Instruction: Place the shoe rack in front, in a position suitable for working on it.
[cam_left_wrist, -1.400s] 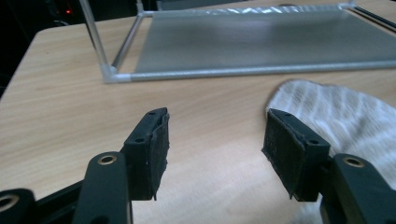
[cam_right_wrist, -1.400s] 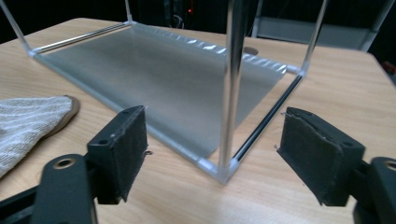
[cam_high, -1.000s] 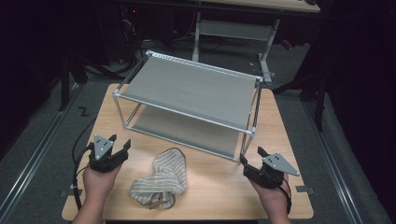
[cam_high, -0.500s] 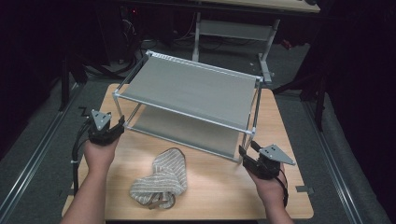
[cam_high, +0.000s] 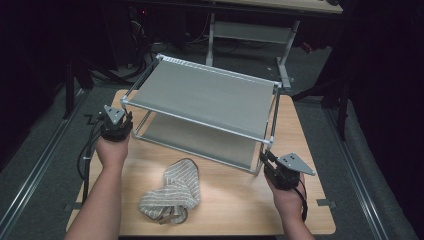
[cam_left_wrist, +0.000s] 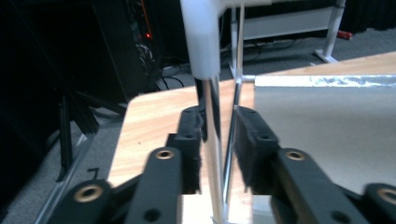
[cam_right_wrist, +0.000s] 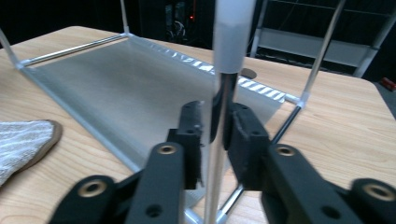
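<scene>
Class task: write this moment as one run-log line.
left tongs: around two-tier silver metal rack front-left post | right tongs: around front-right post | striped beige slippers: on table, untouched

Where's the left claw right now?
In the high view, the left claw is at the table's left side, at the shelf rack's front-left post; its own view shows that post between its jaws.

**What I can't make out**

Rack post (cam_left_wrist: 212, 154) between my left gripper (cam_left_wrist: 219, 140) pads: top cut off by frame, contact unclear. Right gripper (cam_right_wrist: 215, 135) post (cam_right_wrist: 219, 154) same, blurred near my pads. Slipper (cam_right_wrist: 23, 140) cropped at edge, well off my pads. High view: fingertips too small.
</scene>
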